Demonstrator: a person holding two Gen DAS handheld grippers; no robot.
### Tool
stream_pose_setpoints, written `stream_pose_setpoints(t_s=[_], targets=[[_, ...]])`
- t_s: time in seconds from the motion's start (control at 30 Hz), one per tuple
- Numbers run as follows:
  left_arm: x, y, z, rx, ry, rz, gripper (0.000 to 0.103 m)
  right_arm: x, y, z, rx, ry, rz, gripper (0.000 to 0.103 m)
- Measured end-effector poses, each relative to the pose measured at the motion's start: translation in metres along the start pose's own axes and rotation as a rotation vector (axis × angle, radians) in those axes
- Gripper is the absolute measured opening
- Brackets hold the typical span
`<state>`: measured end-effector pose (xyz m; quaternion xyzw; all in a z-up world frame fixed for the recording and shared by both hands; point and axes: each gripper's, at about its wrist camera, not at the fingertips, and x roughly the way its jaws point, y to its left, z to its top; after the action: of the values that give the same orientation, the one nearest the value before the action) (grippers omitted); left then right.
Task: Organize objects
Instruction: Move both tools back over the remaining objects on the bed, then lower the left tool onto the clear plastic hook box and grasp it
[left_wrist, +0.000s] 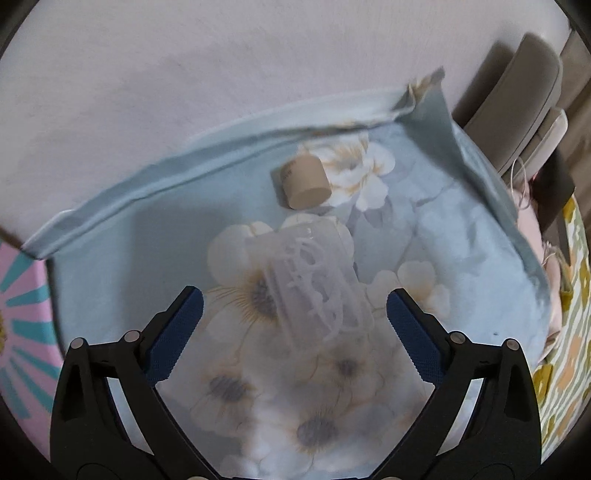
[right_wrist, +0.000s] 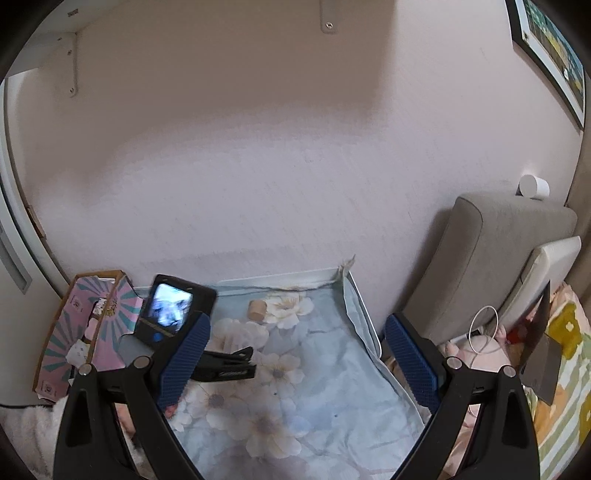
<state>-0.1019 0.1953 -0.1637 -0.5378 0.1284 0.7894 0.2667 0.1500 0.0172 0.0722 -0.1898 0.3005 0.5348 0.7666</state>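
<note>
**A:** Pale wall behind, floral blue cloth (left_wrist: 110, 295) below — that is your whole work area. Going left to right, what do you see placed so far?

**B:** At the far left stands the pink sunburst box (right_wrist: 62, 332), and your left gripper (left_wrist: 294, 306) is just beside it. Its jaws stand wide and hold nothing. You have it pointed down over the clear plastic container (left_wrist: 314, 288), which lies on the cloth between the blue pads, though neither pad touches it.

**A:** And beyond that?

**B:** Just past the container lies the beige cylinder (left_wrist: 304, 181), on its side, near the cloth's far folded edge. Further right, your right gripper (right_wrist: 295, 354) hangs over bare cloth — spread wide too, empty.

**A:** So how far along are you?

**B:** Early, I'd judge. Both loose items rest on the cloth, neither gripped. Whether the box already holds anything, I cannot tell. The container looks like your next pick; the cylinder would remain.
</note>
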Motion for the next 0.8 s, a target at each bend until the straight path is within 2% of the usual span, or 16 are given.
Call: stream_pose_setpoints(t_s=[0.03, 0.1, 0.3, 0.37, 0.43, 0.5, 0.8], targets=[[0.005, -0.002, 0.0, 0.007, 0.012, 0.0, 0.09, 0.002, -0.001, 0.0, 0.003, 0.004, -0.003, 0.095], [0.016, -0.005, 0.001, 0.02, 0.039, 0.008, 0.085, 0.006, -0.004, -0.002, 0.014, 0.013, -0.008, 0.095], [0.026, -0.006, -0.002, 0.028, 0.062, 0.008, 0.08, 0.009, -0.006, -0.003, 0.018, 0.014, -0.015, 0.095], [0.026, -0.009, -0.002, 0.051, 0.059, 0.025, 0.074, 0.01, -0.006, -0.002, 0.019, 0.015, -0.015, 0.095], [0.025, -0.011, -0.001, 0.073, 0.053, 0.038, 0.061, 0.011, -0.005, -0.002, 0.019, 0.016, -0.012, 0.095], [0.023, -0.01, -0.001, 0.078, 0.052, 0.037, 0.056, 0.011, -0.004, -0.002, 0.017, 0.017, -0.011, 0.095], [0.008, 0.001, -0.007, 0.052, 0.031, 0.016, 0.055, 0.008, 0.002, -0.002, 0.012, 0.014, -0.011, 0.095]])
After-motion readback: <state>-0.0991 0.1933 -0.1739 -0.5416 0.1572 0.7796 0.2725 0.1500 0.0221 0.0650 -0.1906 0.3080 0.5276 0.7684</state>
